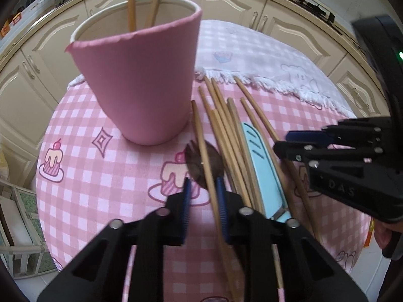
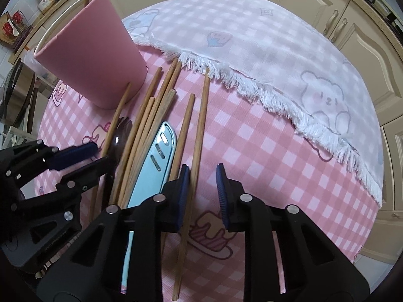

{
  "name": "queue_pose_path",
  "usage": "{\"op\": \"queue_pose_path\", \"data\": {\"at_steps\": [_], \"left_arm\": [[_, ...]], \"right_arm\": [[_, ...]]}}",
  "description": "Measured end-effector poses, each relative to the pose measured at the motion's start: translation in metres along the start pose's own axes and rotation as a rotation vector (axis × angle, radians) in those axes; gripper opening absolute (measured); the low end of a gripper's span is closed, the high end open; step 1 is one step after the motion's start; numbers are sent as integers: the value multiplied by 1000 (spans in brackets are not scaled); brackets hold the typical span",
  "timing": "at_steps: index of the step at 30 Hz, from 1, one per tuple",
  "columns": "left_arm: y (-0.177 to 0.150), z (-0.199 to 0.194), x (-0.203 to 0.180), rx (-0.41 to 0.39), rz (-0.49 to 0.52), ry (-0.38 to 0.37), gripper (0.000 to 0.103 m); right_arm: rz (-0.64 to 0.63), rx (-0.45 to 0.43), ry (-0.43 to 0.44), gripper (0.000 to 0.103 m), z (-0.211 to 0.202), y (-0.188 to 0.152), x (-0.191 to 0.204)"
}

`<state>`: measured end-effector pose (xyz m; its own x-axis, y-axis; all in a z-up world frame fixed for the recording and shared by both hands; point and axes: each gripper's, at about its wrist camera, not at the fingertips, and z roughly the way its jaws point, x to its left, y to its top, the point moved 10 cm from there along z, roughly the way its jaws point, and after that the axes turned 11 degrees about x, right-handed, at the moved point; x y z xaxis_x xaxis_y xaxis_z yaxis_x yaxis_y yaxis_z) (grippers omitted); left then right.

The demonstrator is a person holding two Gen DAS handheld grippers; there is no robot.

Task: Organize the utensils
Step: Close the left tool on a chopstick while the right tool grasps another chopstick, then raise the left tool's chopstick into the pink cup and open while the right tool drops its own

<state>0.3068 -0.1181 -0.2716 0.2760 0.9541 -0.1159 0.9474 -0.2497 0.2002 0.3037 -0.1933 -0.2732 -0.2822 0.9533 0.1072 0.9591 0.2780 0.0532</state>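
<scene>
Left wrist view: left gripper [image 1: 202, 206] fingers straddle one chopstick [image 1: 201, 138], unclenched, likely bound for the pink cup [image 1: 141, 88]; right gripper [image 2: 202, 193] parted, holding nothing.

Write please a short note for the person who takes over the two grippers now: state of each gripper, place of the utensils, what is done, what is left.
Left gripper: open, astride one chopstick over the dark spork.
Right gripper: open, holding nothing, over the rightmost chopstick.
Pink cup: upright on the checked tablecloth, two chopsticks already in it.
Left to do: the loose chopsticks, spork and light blue knife lie beside the cup.
</scene>
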Motion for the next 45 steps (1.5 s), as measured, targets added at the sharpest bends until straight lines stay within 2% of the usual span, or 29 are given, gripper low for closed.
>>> {"op": "queue_pose_path", "data": {"at_steps": [1, 6, 11, 17, 19, 23, 27, 30, 36, 40, 45], "left_arm": [[0, 0, -1, 4, 8, -5, 7], [-3, -4, -3, 1, 22, -42, 5], [-9, -16, -1, -26, 27, -79, 5], [-14, -44, -7, -120, 65, -142, 5], [-16, -56, -9, -164, 79, -139, 5], [-14, -82, -10, -256, 107, -126, 5], [0, -128, -8, -409, 122, -89, 5], [10, -165, -3, -521, 113, -91, 5], [38, -233, 30, -760, 37, -91, 5], [63, -262, 43, -886, -12, -105, 5], [91, -279, 52, -1008, -58, -59, 5]], "right_arm": [[-5, 7, 5, 7, 1, 4, 0], [-5, -7, 28, 6, -5, -1, -3], [41, -85, 93, 6, -22, -15, -14], [63, -222, 148, 6, -54, -28, -14], [66, -263, 162, 6, -66, -31, -12], [60, -343, 197, 6, -94, -35, -4], [31, -463, 202, 6, -134, -28, 9], [16, -550, 219, 6, -166, -21, 18], [-8, -725, 255, 6, -226, 2, 30], [-14, -825, 286, 6, -255, 20, 39], [-8, -928, 293, 6, -279, 49, 45]]}}
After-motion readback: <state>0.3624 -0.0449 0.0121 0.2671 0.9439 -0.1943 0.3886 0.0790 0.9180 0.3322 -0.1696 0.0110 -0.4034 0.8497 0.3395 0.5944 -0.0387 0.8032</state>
